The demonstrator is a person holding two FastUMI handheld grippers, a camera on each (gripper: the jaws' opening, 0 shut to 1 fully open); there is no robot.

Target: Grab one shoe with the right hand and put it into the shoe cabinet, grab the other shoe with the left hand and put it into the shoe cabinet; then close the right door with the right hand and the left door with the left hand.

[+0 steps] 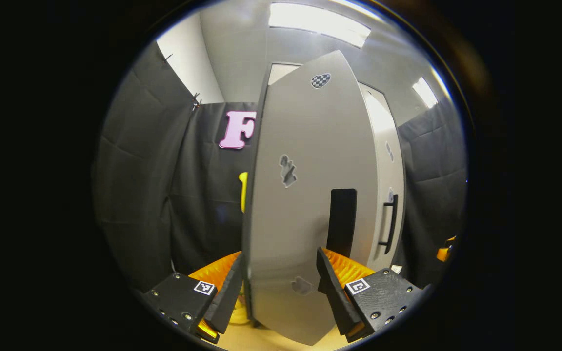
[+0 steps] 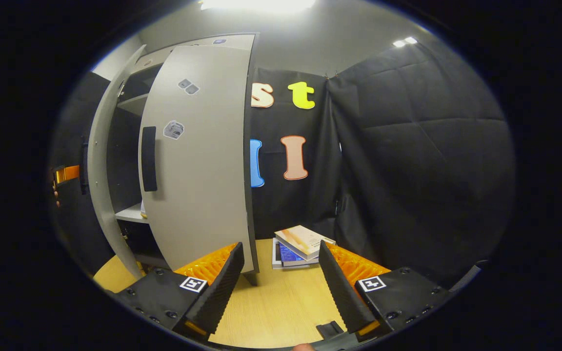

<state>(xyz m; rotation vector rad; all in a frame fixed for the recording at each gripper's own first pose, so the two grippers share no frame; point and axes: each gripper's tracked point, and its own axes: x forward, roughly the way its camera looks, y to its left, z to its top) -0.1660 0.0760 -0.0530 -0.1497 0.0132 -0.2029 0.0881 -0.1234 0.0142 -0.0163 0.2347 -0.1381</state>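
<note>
While its two fingers stand spread apart, the left gripper straddles the lower edge of the tall grey left cabinet door, one finger on each side of the panel; whether either finger touches it I cannot tell. On that door's face, just above the gripper, sits a black rectangular handle, and beyond it stands the grey right door with a slim black bar handle.

In the right gripper view, the right gripper is spread wide over the pale wooden floor, clasping nothing. Just beyond its fingers lies a small stack of books against the black cloth wall. To the side, the right door stands partly open, its lower corner near one finger. Behind it the grey shoe cabinet shows dark shelves; the shoes inside cannot be made out. Farther off, past the left door, an orange part of the other gripper shows at the edge
</note>
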